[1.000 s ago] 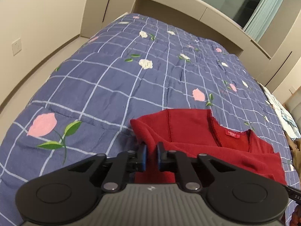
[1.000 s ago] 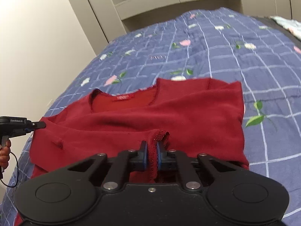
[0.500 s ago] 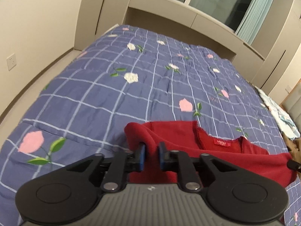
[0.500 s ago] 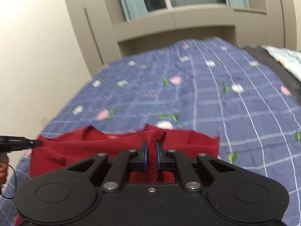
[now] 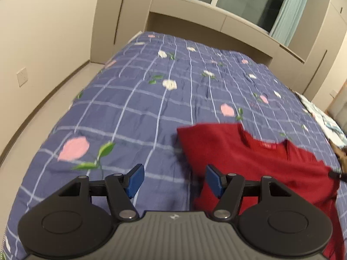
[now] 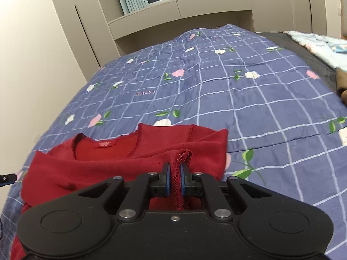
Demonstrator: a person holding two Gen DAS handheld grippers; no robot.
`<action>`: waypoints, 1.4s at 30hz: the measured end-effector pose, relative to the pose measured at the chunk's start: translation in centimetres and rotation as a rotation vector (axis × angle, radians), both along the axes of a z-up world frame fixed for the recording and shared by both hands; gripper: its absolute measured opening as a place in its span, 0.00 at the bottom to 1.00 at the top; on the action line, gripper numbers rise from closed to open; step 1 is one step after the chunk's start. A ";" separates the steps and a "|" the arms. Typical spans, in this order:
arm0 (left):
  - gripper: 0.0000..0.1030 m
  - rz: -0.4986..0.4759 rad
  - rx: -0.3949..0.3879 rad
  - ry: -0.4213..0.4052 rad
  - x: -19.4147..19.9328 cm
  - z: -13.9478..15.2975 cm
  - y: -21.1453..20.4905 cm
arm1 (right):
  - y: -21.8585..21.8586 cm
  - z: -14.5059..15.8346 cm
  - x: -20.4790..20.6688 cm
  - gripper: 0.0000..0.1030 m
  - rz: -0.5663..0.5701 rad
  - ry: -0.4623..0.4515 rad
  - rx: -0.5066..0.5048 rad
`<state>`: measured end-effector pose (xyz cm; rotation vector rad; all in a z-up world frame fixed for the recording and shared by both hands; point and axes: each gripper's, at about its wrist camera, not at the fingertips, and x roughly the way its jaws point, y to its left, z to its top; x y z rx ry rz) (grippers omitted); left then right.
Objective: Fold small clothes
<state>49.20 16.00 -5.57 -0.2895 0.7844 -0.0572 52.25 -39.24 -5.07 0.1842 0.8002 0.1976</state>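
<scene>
Your L gripper (image 5: 173,178): jaws opening, nothing between them. Your R gripper (image 6: 175,181): clamped on red top's (image 6: 121,160) stitched hem, over the bed (image 6: 249,99).

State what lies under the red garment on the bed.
The red garment lies on the blue checked floral quilt, which shows all around it. The quilt directly beneath is covered, so anything there cannot be seen.
</scene>
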 end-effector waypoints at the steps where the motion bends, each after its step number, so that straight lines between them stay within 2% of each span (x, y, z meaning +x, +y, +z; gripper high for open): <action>1: 0.65 -0.007 -0.004 0.009 -0.1 -0.4 -0.1 | 0.2 -0.1 0.1 0.13 0.006 0.008 -0.017; 2: 0.64 -0.012 -0.010 0.020 -0.1 -0.8 -0.2 | 0.4 -0.2 0.1 0.22 -0.002 0.020 -0.040; 4: 0.62 -0.023 -0.038 0.034 0.0 -1.5 -0.5 | 1.0 0.2 0.1 0.31 -0.015 0.014 -0.079; 8: 0.59 -0.041 -0.084 0.021 0.3 -2.1 -1.0 | 3.9 2.2 0.9 0.49 0.078 -0.048 -0.070; 11: 0.45 -0.049 -0.126 0.033 0.7 -2.5 -1.2 | 8.5 3.0 3.0 0.50 0.231 -0.051 -0.001; 14: 0.31 -0.062 -0.158 0.042 0.7 -2.7 -1.5 | 15.1 2.7 5.5 0.50 0.418 -0.015 0.066; 17: 0.16 -0.063 -0.192 0.051 0.6 -2.9 -1.5 | 21.6 1.9 7.6 0.48 0.552 0.019 0.099; 21: 0.09 -0.040 -0.207 0.063 0.5 -2.8 -1.4 | 28.5 0.8 9.6 0.47 0.654 0.074 0.102; 23: 0.08 -0.032 -0.214 0.062 0.4 -2.7 -1.3 | 30.9 0.0 10.5 0.45 0.699 0.125 0.081; 24: 0.07 -0.027 -0.217 0.062 0.3 -2.7 -1.2 | 32.0 -0.5 10.9 0.40 0.728 0.157 0.064; 26: 0.06 -0.014 -0.225 0.058 0.0 -2.6 -1.1 | 33.4 -1.1 10.9 0.04 0.778 0.181 0.019; 29: 0.05 0.005 -0.229 0.040 -0.5 -2.5 -0.8 | 33.6 -0.7 10.5 0.03 0.788 0.131 -0.005; 31: 0.04 0.034 -0.216 0.036 -0.8 -2.4 -0.7 | 32.8 0.1 10.7 0.03 0.749 0.084 0.004; 33: 0.04 0.071 -0.241 0.031 -1.2 -2.5 -0.3 | 32.3 0.3 11.0 0.03 0.707 0.064 0.018; 37: 0.04 0.115 -0.239 0.039 -0.9 -2.9 -0.2 | 32.6 -0.9 11.0 0.05 0.684 0.056 -0.020; 39: 0.06 0.116 -0.233 0.043 -0.9 -3.0 -0.3 | 32.2 -1.3 11.0 0.19 0.669 0.054 -0.015; 40: 0.08 0.110 -0.242 0.042 -0.9 -3.0 -0.2 | 31.7 -1.1 10.9 0.32 0.661 0.044 -0.009; 41: 0.14 0.105 -0.249 0.043 -1.0 -2.8 -0.2 | 30.8 -0.6 10.6 0.39 0.647 0.021 -0.007; 42: 0.28 0.113 -0.249 0.041 -1.1 -2.6 -0.1 | 30.1 -0.3 10.2 0.41 0.639 -0.006 -0.015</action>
